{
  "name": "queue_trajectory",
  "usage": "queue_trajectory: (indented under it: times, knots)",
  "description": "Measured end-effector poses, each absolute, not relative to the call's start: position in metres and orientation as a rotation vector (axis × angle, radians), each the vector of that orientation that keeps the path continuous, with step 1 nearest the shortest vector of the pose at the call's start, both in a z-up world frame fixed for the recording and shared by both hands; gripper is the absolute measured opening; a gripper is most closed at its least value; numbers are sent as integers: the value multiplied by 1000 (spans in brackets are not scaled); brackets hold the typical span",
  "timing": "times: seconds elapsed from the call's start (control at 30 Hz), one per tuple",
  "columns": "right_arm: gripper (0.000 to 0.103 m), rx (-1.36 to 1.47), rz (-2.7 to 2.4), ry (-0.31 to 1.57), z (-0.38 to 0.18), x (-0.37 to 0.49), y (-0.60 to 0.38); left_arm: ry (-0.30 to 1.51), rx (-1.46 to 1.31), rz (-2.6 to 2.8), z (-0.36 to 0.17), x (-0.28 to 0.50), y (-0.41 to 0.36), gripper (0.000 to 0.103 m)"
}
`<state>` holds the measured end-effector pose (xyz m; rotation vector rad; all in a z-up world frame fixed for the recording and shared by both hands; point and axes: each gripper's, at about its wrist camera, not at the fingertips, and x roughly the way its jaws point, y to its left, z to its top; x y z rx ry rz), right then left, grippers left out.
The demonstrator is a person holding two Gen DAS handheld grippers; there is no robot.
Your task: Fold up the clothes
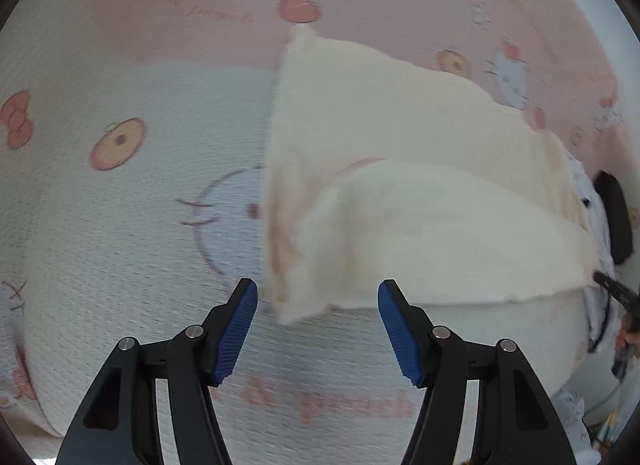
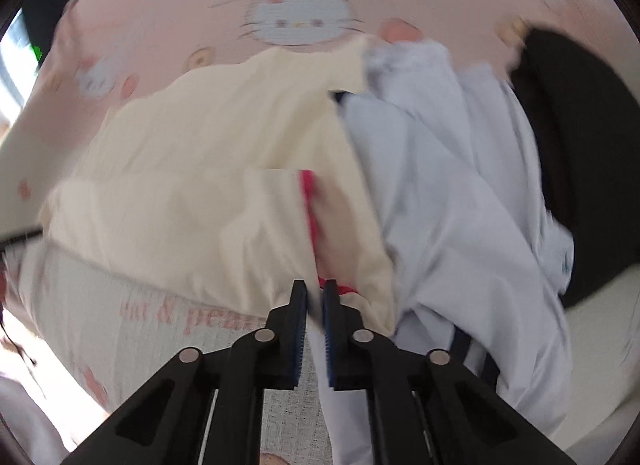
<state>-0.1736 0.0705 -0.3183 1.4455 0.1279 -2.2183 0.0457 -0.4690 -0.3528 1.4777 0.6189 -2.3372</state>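
We see the cream shirt [image 1: 400,193] partly doubled over on the cartoon bedsheet [image 1: 100,225], w/ a white garment [image 2: 460,205] and black cloth [image 2: 568,169] just beside it. Left gripper [image 1: 318,325] is spread, holding nothing. Right gripper [image 2: 315,329] looks pressed together near the shirt's hem; whether it pinches cloth, we can't tell. Risk: snagging the white garment. Open sheet lies left; bed edge is near.

My left black plastic two-finger gripper [image 1: 318,327] and its right twin [image 2: 315,331] carry ribbed blue rubber pads [image 1: 236,331] and silver pivot screws [image 1: 195,331].
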Motion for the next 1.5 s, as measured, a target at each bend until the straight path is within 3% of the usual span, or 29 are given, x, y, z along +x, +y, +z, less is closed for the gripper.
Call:
queue_trajectory:
  times: [0.03, 0.1, 0.13, 0.2, 0.37, 0.53, 0.63, 0.73, 0.77, 0.8, 0.87, 0.9, 1.0, 1.3, 1.5]
  knots:
    - [2, 1465, -2223, 84, -320, -175, 74, 678, 1473, -2323, -357, 48, -476, 45]
    - [1, 1477, -2247, 72, -320, -175, 75, 777, 1454, -2327, -362, 48, -484, 15]
    - [1, 1472, -2266, 119, -320, -174, 72, 784, 1445, -2330, -363, 48, -486, 12]
    - [1, 1469, -2300, 198, -320, -169, 65, 742, 1451, -2332, -366, 45, -486, 12]
    - [0, 1512, -2331, 264, -320, -168, 58, 436, 1570, -2345, -366, 18, -474, 12]
    - [1, 1518, -2345, 163, -320, -167, 66, 400, 1610, -2347, -368, 16, -471, 12]
    - [2, 1499, -2368, 108, -322, -165, 68, 486, 1599, -2303, -365, 21, -469, 12]
    - [11, 1476, -2372, 31, -313, -156, 71, 668, 1521, -2320, -350, 33, -466, 20]
    - [17, 1469, -2377, 18, -309, -152, 71, 710, 1476, -2343, -343, 39, -462, 32]
    - [28, 1453, -2381, 14, -304, -148, 71, 742, 1435, -2363, -336, 44, -458, 51]
    - [46, 1400, -2394, 1, -291, -136, 69, 785, 1367, -2395, -323, 52, -449, 70]
    - [52, 1375, -2400, -8, -285, -130, 69, 785, 1347, -2406, -318, 55, -443, 70]
    - [53, 1343, -2394, -113, -279, -122, 74, 710, 1336, -2433, -308, 55, -427, 70]
    - [54, 1435, -2258, -724, -309, -119, 107, 352, 1461, -2459, -311, 50, -406, 70]
    - [59, 1489, -2170, -874, -331, -119, 102, -78, 1587, -2473, -326, 37, -368, 70]
